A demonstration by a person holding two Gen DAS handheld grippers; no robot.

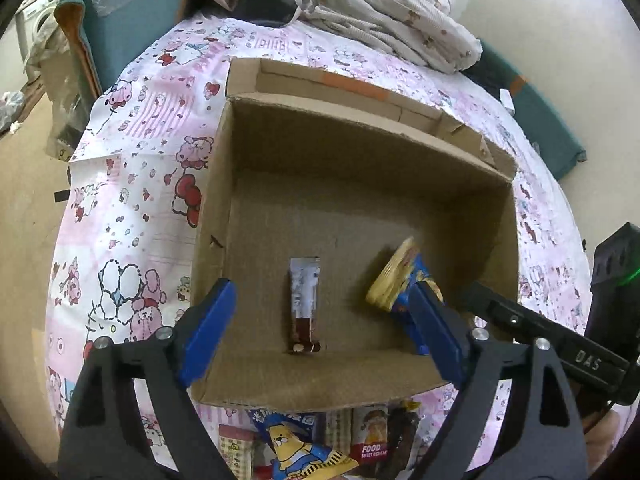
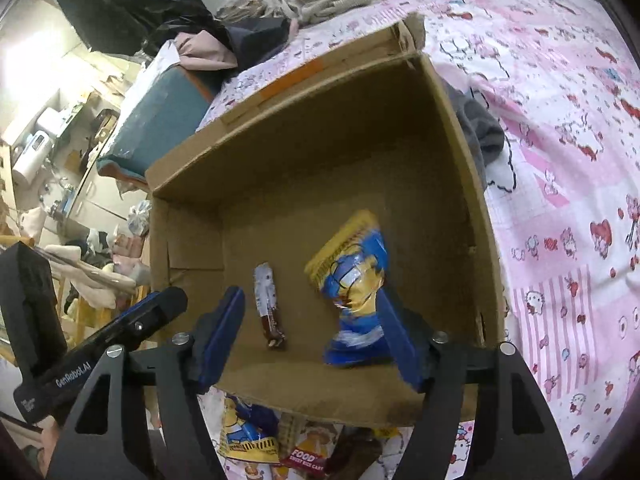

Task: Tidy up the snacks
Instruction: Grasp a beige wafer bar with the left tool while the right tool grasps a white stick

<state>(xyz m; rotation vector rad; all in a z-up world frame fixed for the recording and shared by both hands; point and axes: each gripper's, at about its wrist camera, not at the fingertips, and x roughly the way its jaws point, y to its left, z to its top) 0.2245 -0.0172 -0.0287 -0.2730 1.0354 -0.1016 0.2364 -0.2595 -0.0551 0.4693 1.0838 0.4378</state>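
Note:
An open cardboard box [image 1: 216, 184] [image 2: 472, 184] sits on the pink cartoon tablecloth. Inside lie a brown and white snack bar [image 1: 304, 304] [image 2: 269, 308] and a blue and yellow snack packet [image 1: 396, 276] [image 2: 352, 276], which looks blurred, tilted and loose. My left gripper [image 1: 320, 328] is open and empty over the box's near wall. My right gripper [image 2: 312, 336] is open over the box; the packet lies just beyond its right finger [image 2: 400, 344], not clamped. Several more snack packets [image 1: 320, 444] [image 2: 276, 440] lie on the cloth before the box.
A pile of clothes [image 1: 392, 12] lies beyond the box, with a teal cushion [image 1: 128, 4] at the far left. A dark cloth [image 2: 480, 128] sits against the box's right wall. The other gripper's body shows at each view's edge [image 1: 560, 348] [image 2: 80, 360].

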